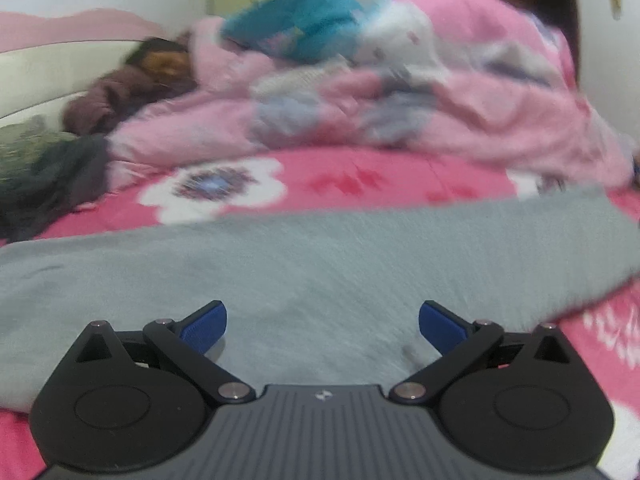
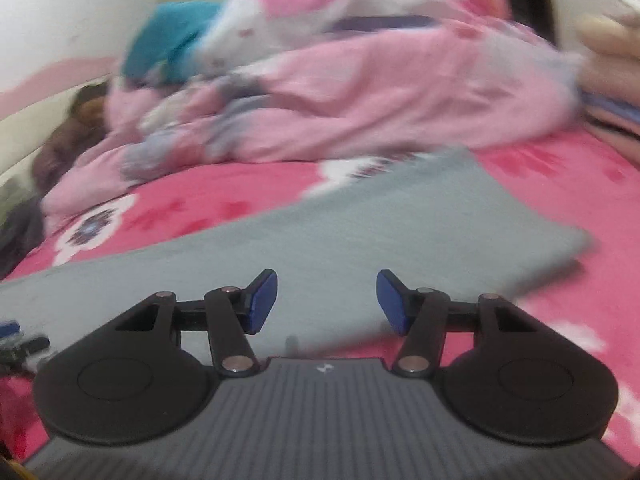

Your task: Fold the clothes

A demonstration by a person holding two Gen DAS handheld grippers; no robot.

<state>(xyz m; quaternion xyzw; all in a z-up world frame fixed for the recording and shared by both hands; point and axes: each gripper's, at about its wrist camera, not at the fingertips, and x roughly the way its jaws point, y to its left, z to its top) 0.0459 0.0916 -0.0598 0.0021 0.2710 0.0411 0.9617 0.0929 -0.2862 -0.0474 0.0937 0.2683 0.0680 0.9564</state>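
Observation:
A grey garment point(image 1: 304, 256) lies flat across the pink flowered bedspread point(image 1: 360, 176). My left gripper point(image 1: 322, 326) hovers over its near part, open wide, blue pads apart with nothing between them. In the right wrist view the same grey garment point(image 2: 380, 224) stretches to a folded corner at the right. My right gripper point(image 2: 327, 300) stands open above it, nothing between its blue pads. At the lower left of that view, part of the other gripper point(image 2: 20, 344) shows. Both views are blurred.
A heap of pink bedding point(image 1: 460, 92) with a teal cloth point(image 1: 304, 20) on top fills the back of the bed. Dark brown clothes point(image 1: 120, 92) and dark grey clothes point(image 1: 52, 184) lie at the left by the wall. Folded beige textiles point(image 2: 612, 56) are stacked at the right.

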